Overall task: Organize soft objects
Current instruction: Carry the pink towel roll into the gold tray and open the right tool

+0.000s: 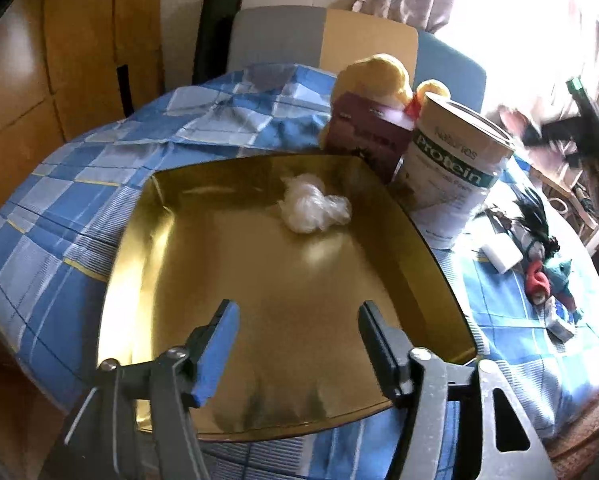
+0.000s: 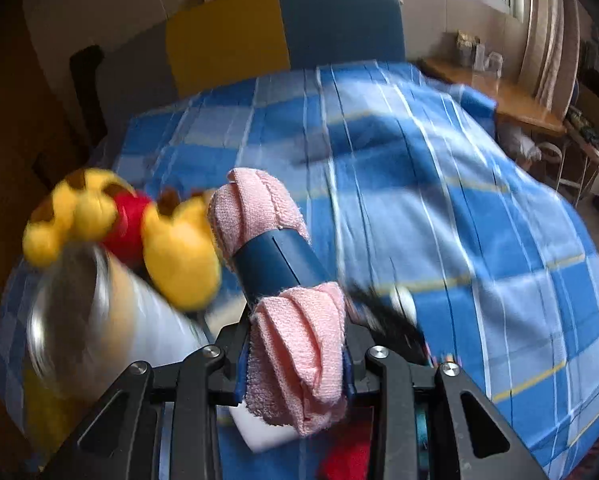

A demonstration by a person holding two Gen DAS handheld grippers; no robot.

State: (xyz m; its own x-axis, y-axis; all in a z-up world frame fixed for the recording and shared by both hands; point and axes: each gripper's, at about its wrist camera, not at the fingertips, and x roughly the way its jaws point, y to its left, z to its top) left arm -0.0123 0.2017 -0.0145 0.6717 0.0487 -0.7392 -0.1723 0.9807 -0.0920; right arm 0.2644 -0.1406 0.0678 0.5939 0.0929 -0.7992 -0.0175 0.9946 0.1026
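Note:
In the left wrist view a gold tray point(image 1: 431, 248) sits on the blue checked cloth, with a crumpled white plastic wad point(image 1: 313, 209) lying near its far side. My left gripper point(image 1: 295, 344) is open and empty, hovering over the tray's near half. In the right wrist view my right gripper point(image 2: 295, 360) is shut on a rolled pink towel point(image 2: 299, 352) with a dark blue band around its middle, held above the cloth. A yellow and red plush bear point(image 2: 171, 240) lies to its left and also shows behind the boxes in the left wrist view point(image 1: 383, 76).
A protein canister point(image 1: 455, 168) and a maroon box point(image 1: 367, 136) stand right behind the tray. Small plush toys point(image 1: 547, 276) and a white block point(image 1: 501, 254) lie to the tray's right. A chair point(image 2: 339, 20) stands beyond the table. A blurred canister point(image 2: 99, 300) is left of the towel.

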